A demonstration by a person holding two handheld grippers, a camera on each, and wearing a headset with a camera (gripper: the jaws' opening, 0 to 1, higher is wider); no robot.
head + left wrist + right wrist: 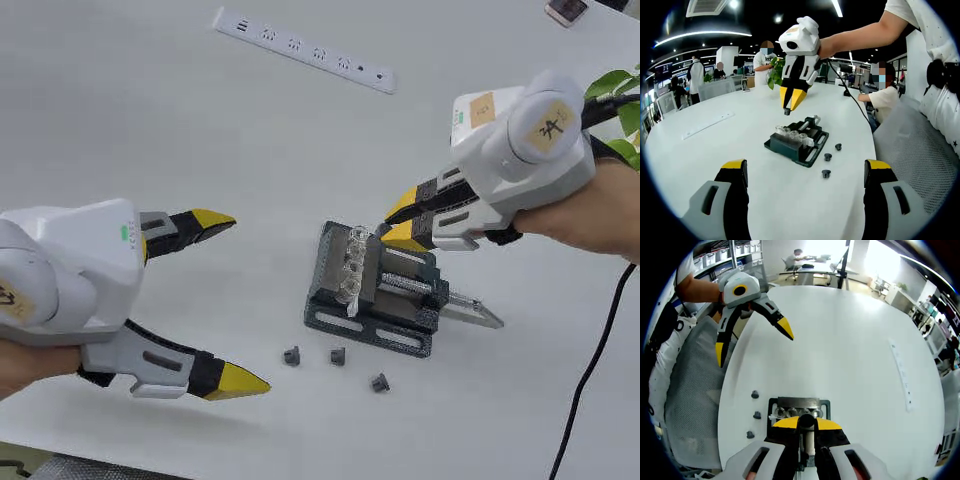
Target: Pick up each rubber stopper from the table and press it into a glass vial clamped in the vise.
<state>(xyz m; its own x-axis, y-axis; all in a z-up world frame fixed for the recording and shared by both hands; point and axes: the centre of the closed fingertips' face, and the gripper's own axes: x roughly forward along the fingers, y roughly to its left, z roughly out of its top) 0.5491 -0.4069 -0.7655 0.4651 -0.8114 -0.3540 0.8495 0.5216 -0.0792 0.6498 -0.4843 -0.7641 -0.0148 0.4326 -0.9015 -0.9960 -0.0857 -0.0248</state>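
Rubber stopper [806, 421] is pinched between the near-closed jaws of the right gripper [390, 226], held up just beside one end of the row of glass vials [352, 265]. Whether it touches a vial, cannot tell. The vials stand upright, clamped in the dark vise [340, 318] on the white table [150, 130]. Three loose stoppers [338, 356] lie on the table near the vise base, apart from each other. Left gripper [232, 300] has its jaws spread wide and empty, well apart from the vise. Power strip [305, 50] lies at the far side.
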